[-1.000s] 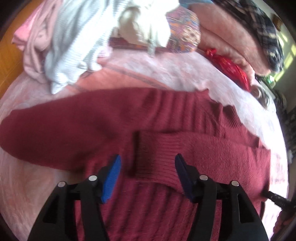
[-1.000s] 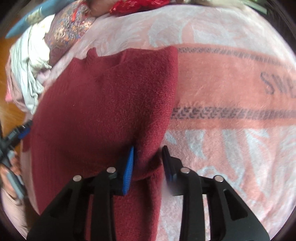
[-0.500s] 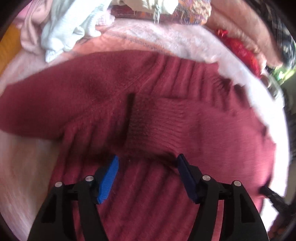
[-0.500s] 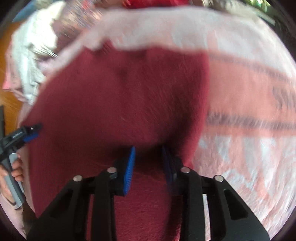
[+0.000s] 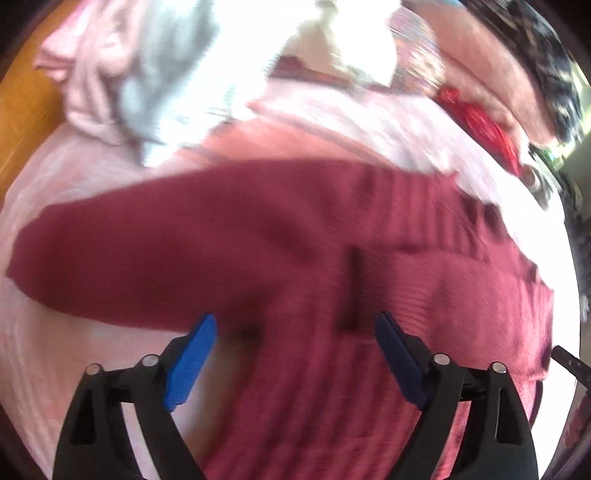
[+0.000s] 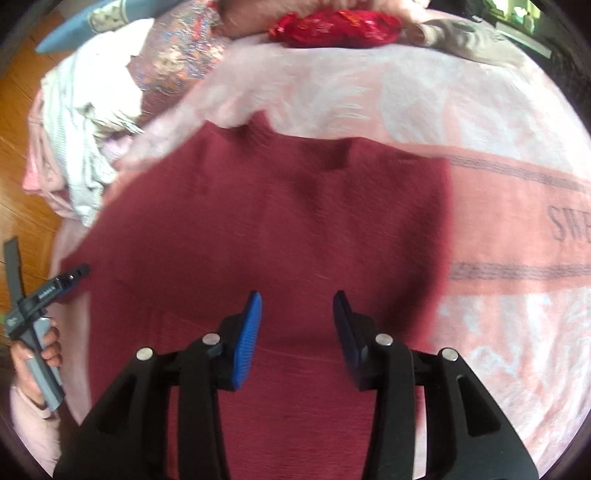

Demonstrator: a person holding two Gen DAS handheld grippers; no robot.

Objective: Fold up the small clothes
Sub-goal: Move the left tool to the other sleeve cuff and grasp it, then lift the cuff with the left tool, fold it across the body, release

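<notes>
One dark red knit sweater (image 6: pixel 273 236) lies spread on a pink blanket (image 6: pixel 517 206) that covers a bed. In the left wrist view, which is blurred, a sleeve (image 5: pixel 122 251) stretches out to the left over the blanket, and a ribbed cuff or folded part lies across the body toward the right. The knit shows vertical ribs near the bottom of that view. In the right wrist view the sweater's right side ends in a straight folded edge, with a small notch of fabric sticking up at its far edge.

At the far left of the bed sits a pile of clothes (image 5: pixel 155 74), pink and pale blue-white, with wooden floor (image 6: pixel 22 122) beyond it. Farther right along the far edge lie a patterned cloth (image 6: pixel 177 55) and a shiny red bag (image 6: pixel 332 22).

The left claw (image 5: pixel 295 350) hovers over the sweater where the sleeve meets the body, its blue pads wide apart and opening, gripping nothing. In the right wrist view a hand (image 6: pixel 40 350) holds that tool's grey handle at the sweater's left edge.

The right claw (image 6: pixel 297 332) hangs above the sweater's lower middle, its jaws opening with a clear gap, and no fabric pinched between them.
</notes>
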